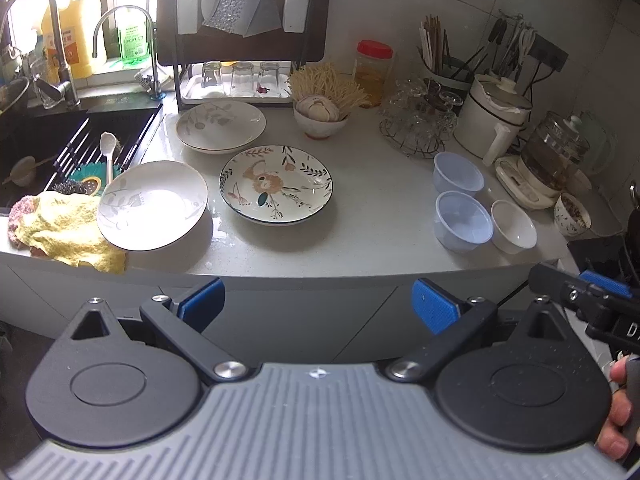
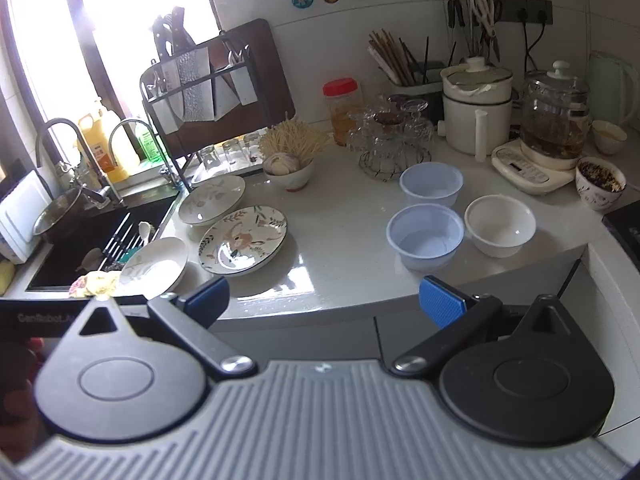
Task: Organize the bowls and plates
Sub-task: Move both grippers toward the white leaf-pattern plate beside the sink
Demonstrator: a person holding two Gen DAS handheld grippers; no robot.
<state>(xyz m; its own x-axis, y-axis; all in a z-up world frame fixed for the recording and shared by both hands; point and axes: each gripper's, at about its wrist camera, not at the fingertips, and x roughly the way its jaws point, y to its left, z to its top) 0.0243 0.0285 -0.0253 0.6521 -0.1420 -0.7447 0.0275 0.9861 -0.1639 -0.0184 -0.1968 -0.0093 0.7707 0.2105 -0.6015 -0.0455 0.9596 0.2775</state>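
Note:
Three plates lie on the pale counter: a flowered plate [image 1: 276, 184] [image 2: 243, 245] in the middle, a white leaf-print plate [image 1: 152, 205] [image 2: 154, 267] at the front left partly on a yellow cloth, and another leaf-print plate [image 1: 221, 126] [image 2: 212, 200] behind. To the right stand two bluish plastic bowls [image 1: 463, 222] [image 1: 458, 172] [image 2: 425, 236] [image 2: 431, 184] and a small white bowl [image 1: 513, 226] [image 2: 500, 225]. My left gripper [image 1: 318, 306] is open and empty, held short of the counter's front edge. My right gripper [image 2: 324, 300] is open and empty too, also in front of the edge.
A dark sink [image 1: 60, 148] with taps lies left. A dish rack [image 1: 240, 40] with upturned glasses stands at the back. A garlic bowl [image 1: 320, 120], a jar [image 1: 372, 72], stacked glassware [image 1: 416, 120], a white pot [image 1: 492, 116] and a glass kettle [image 1: 556, 152] crowd the back right. A hand [image 1: 618, 412] shows at right.

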